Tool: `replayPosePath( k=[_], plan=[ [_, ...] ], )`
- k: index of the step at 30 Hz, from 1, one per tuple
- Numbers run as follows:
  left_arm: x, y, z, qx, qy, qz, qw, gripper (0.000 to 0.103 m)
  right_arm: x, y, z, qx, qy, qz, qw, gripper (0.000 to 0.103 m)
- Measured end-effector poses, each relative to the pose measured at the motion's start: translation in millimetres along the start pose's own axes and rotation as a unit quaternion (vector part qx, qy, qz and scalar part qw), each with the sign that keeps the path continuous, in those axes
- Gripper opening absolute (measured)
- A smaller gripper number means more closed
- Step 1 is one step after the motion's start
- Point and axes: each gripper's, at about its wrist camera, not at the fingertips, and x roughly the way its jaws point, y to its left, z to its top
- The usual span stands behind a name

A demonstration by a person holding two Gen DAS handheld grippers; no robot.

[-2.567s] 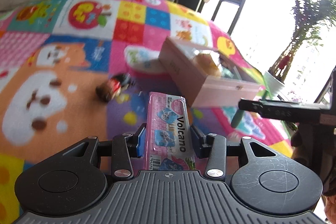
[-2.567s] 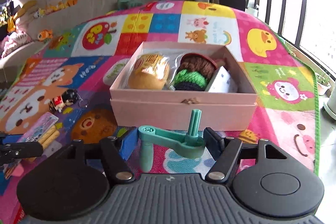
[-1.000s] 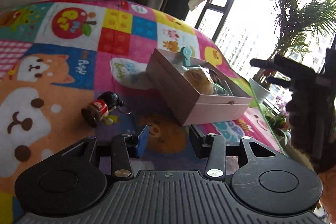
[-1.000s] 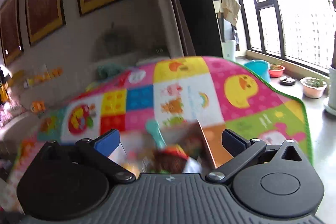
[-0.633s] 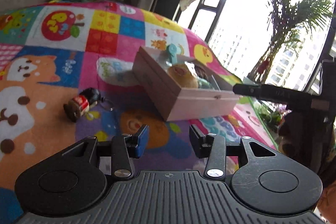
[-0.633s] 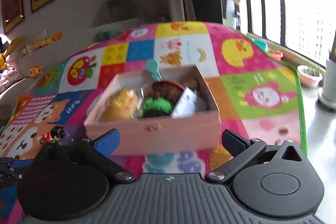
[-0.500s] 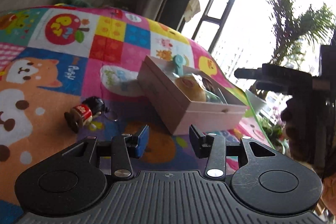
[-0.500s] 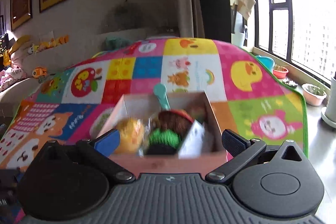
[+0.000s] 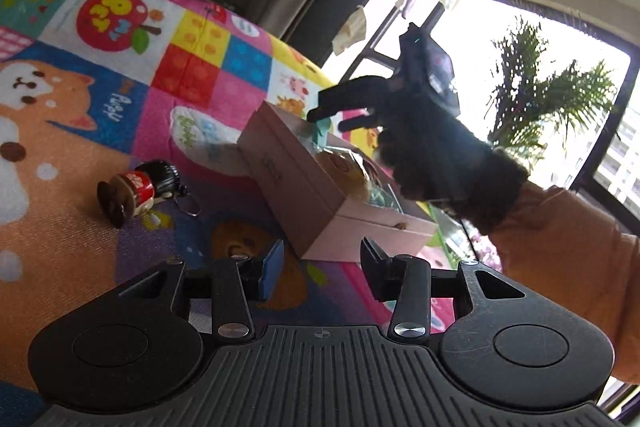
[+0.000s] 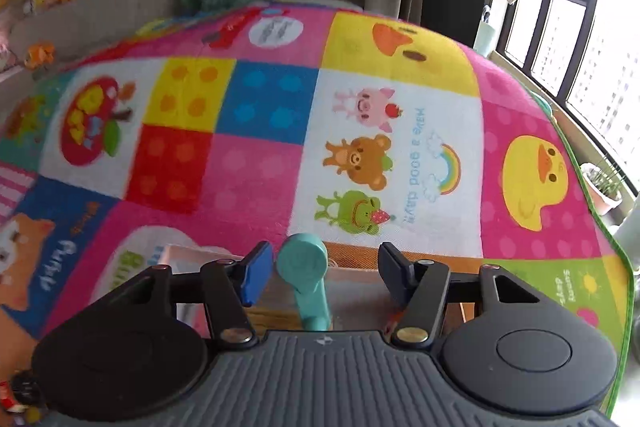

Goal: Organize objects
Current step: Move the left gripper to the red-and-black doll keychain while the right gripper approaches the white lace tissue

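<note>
An open pink box lies on the colourful play mat, with a wrapped bun inside. A teal plastic piece sticks up at the box's far end. My right gripper straddles that piece and its jaws are closing. A gap still shows beside the right pad. In the left wrist view the right gripper hovers over the box's far end, above the teal piece. My left gripper stands open and holds nothing, just short of the box's near corner.
A small doll keychain with a red body lies on the mat left of the box. A dark gloved hand and orange sleeve cross the right side. A potted plant and windows stand beyond the mat's right edge.
The right gripper has swung in over the far end of the box, and its wide jaws have narrowed around the teal piece. The left gripper has dipped and rolled slightly.
</note>
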Motion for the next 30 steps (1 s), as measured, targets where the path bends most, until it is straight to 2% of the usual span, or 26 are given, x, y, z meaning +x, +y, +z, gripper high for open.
replayPosePath(
  k=[1, 2, 3, 5, 8, 11, 13, 15, 17, 18, 19, 21, 23, 24, 25, 28, 30],
  plan=[
    [-1, 1, 0, -0.004, -0.003, -0.002, 1.0, 0.046, 1, 1, 1, -0.004, -0.006, -0.003, 1.0, 0.044],
    [-1, 2, 0, -0.008, -0.004, -0.003, 1.0, 0.046, 3, 2, 3, -0.01, 0.003, -0.003, 1.0, 0.032],
    [-1, 3, 1, -0.011, -0.004, -0.006, 0.9999, 0.046, 0, 2, 4, -0.008, 0.002, -0.008, 1.0, 0.029],
    [-3, 3, 1, -0.013, -0.006, -0.008, 0.9999, 0.046, -15, -2, 6, 0.001, -0.014, -0.001, 1.0, 0.029],
    [-3, 4, 1, -0.015, -0.007, -0.009, 0.9998, 0.046, -47, -11, 12, 0.031, -0.034, 0.034, 0.998, 0.029],
    [-3, 3, 1, -0.015, -0.007, -0.008, 0.9998, 0.046, -68, -29, 10, 0.105, -0.048, 0.091, 0.989, 0.029],
    [-3, 4, 1, -0.016, -0.007, -0.007, 0.9998, 0.046, -69, -42, 0, 0.155, -0.026, 0.116, 0.981, 0.029],
    [-4, 4, 1, -0.017, -0.01, -0.007, 0.9998, 0.046, -68, -56, -21, 0.191, -0.007, 0.108, 0.976, 0.029],
    [-4, 5, 2, -0.018, -0.011, -0.008, 0.9997, 0.046, -79, -65, -47, 0.182, -0.026, 0.054, 0.982, 0.03],
    [-4, 5, 2, -0.019, -0.01, -0.006, 0.9998, 0.047, -88, -69, -60, 0.168, -0.042, 0.029, 0.985, 0.034],
    [-3, 5, 2, -0.018, -0.008, -0.006, 0.9998, 0.047, -99, -72, -72, 0.158, -0.054, 0.015, 0.986, 0.044],
    [-3, 5, 2, -0.016, -0.008, -0.003, 0.9998, 0.047, -122, -81, -98, 0.152, -0.072, 0.009, 0.986, 0.059],
    [-2, 4, 2, -0.014, -0.007, 0.0, 0.9999, 0.046, -145, -84, -123, 0.138, -0.087, -0.001, 0.987, 0.067],
    [-2, 3, 2, -0.012, -0.006, 0.002, 0.9999, 0.046, -154, -82, -136, 0.131, -0.09, -0.006, 0.987, 0.074],
    [-1, 2, 2, -0.009, -0.005, 0.004, 0.9999, 0.046, -162, -80, -148, 0.124, -0.091, -0.006, 0.988, 0.084],
    [-1, -1, 1, 0.002, -0.004, 0.013, 0.9999, 0.047, -175, -69, -186, 0.115, -0.076, 0.008, 0.99, 0.098],
    [-1, -6, 1, 0.014, -0.005, 0.029, 0.9995, 0.047, -177, -60, -207, 0.125, -0.055, 0.029, 0.99, 0.103]
  ],
)
